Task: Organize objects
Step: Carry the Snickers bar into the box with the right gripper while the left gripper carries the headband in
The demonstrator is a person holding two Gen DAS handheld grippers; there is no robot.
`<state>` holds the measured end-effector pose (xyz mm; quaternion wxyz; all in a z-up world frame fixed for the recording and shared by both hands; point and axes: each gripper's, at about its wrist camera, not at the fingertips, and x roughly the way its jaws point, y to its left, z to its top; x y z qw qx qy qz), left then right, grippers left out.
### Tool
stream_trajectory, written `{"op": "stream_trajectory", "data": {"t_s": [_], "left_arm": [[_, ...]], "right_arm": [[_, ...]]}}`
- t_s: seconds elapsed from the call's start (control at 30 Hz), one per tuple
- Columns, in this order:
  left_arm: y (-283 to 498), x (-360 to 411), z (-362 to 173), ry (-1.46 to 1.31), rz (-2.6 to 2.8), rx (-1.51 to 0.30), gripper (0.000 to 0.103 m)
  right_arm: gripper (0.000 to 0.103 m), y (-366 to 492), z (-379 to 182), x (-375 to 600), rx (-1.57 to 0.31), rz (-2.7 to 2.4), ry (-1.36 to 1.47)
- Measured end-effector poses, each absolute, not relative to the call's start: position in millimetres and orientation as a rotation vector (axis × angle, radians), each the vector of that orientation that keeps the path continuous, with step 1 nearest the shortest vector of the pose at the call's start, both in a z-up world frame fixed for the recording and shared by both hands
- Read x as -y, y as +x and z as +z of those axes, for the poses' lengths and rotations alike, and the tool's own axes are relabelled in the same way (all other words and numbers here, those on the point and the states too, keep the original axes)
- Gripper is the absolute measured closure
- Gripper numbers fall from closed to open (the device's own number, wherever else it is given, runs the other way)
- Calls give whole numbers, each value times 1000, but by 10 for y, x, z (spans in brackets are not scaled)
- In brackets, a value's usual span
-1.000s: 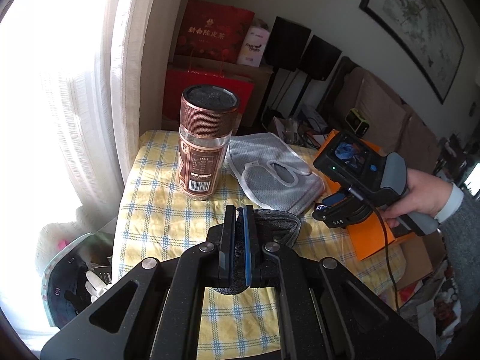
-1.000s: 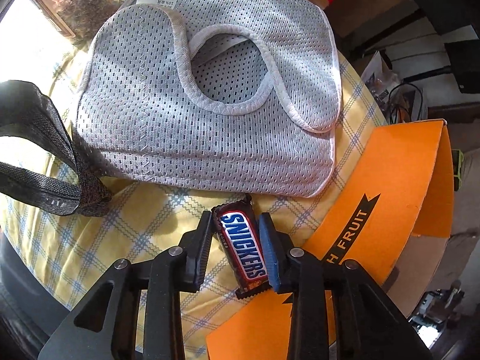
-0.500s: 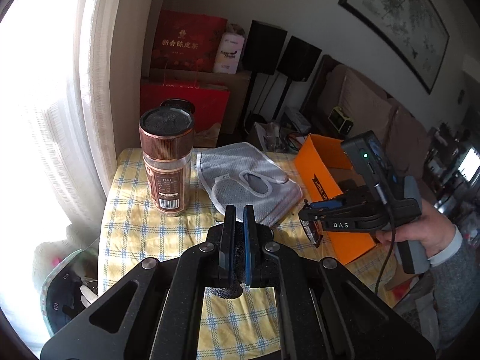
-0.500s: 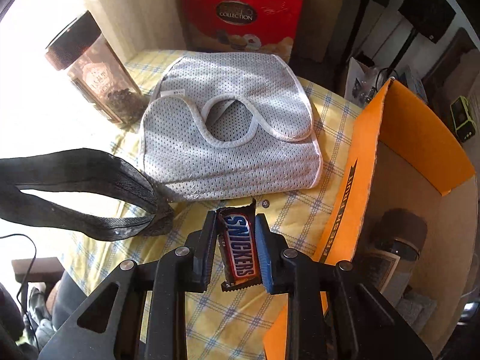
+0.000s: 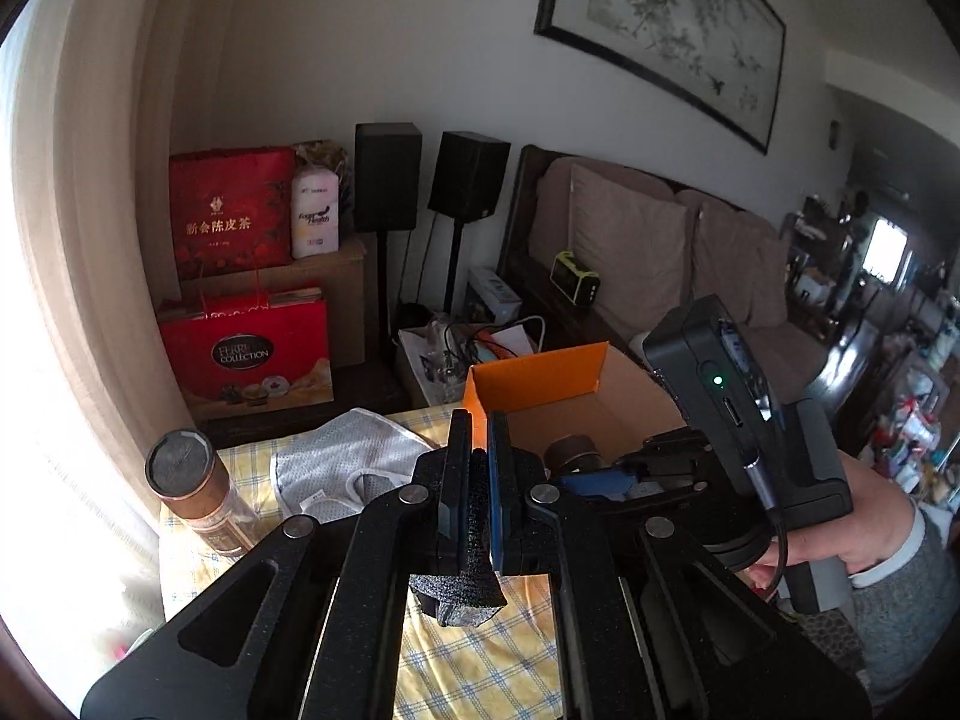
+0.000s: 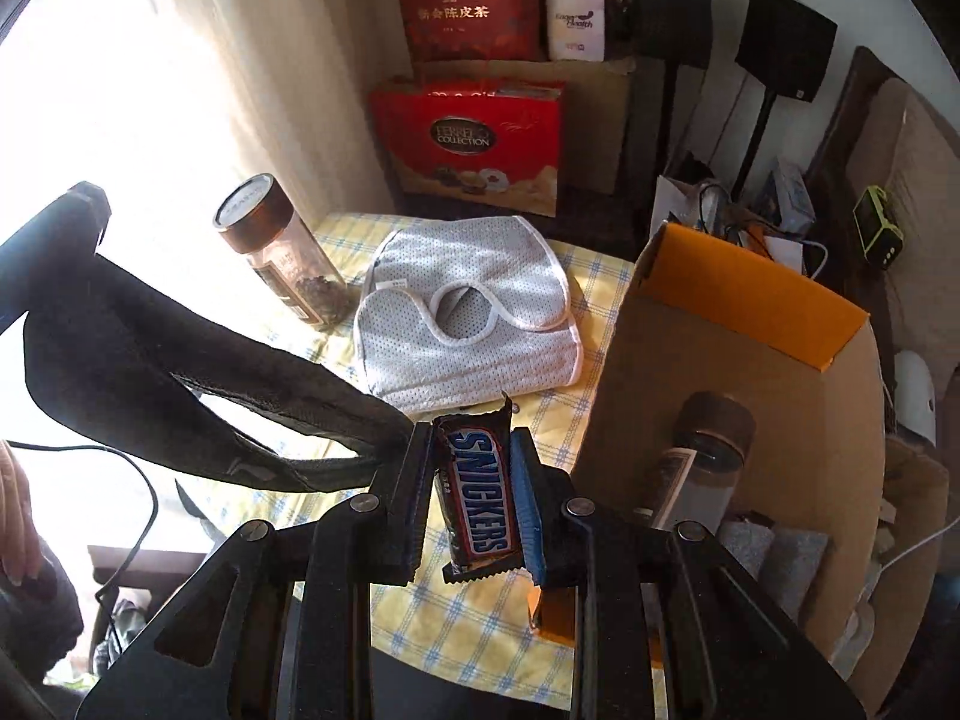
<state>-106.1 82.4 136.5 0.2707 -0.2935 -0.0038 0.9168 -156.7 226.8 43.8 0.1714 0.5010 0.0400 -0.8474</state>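
Observation:
My right gripper (image 6: 474,468) is shut on a Snickers bar (image 6: 477,498) and holds it in the air beside the open orange cardboard box (image 6: 744,276). The box holds a dark-lidded jar (image 6: 702,456). My left gripper (image 5: 474,480) is shut on a black fabric strap (image 5: 474,576), which hangs lifted over the table in the right wrist view (image 6: 180,384). A grey mesh cloth (image 6: 474,324) and a copper-lidded jar (image 6: 282,252) rest on the yellow checked tablecloth (image 6: 600,288). The right gripper also shows in the left wrist view (image 5: 678,474), over the box (image 5: 540,384).
Red gift bags (image 6: 474,138), a cardboard carton and black speakers on stands (image 6: 780,42) stand behind the table. A sofa (image 5: 660,258) lies to the right. A bright curtained window (image 5: 72,300) is at the left. Cables and small devices crowd the floor behind the box.
Both grippers have risen well above the table. The Snickers bar was lifted off the cloth and carried toward the box. The black strap was lifted clear of the table.

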Motion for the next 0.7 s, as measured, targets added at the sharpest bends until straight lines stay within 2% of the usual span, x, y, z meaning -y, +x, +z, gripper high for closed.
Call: {"op": "stream_trajectory", "data": {"t_s": [0.17, 0.33, 0.7], "left_arm": [[-1156, -1162, 1640, -755, 2454, -40, 99], [-1258, -1507, 1786, -743, 2424, -68, 99], [-1388, -2358, 1679, -767, 2343, -133, 99]], "right_arm": [[78, -1424, 680, -2498, -125, -2461, 1414], [78, -1372, 691, -2830, -95, -2513, 1446], [78, -1322, 464, -3632, 14, -2602, 1574]]}}
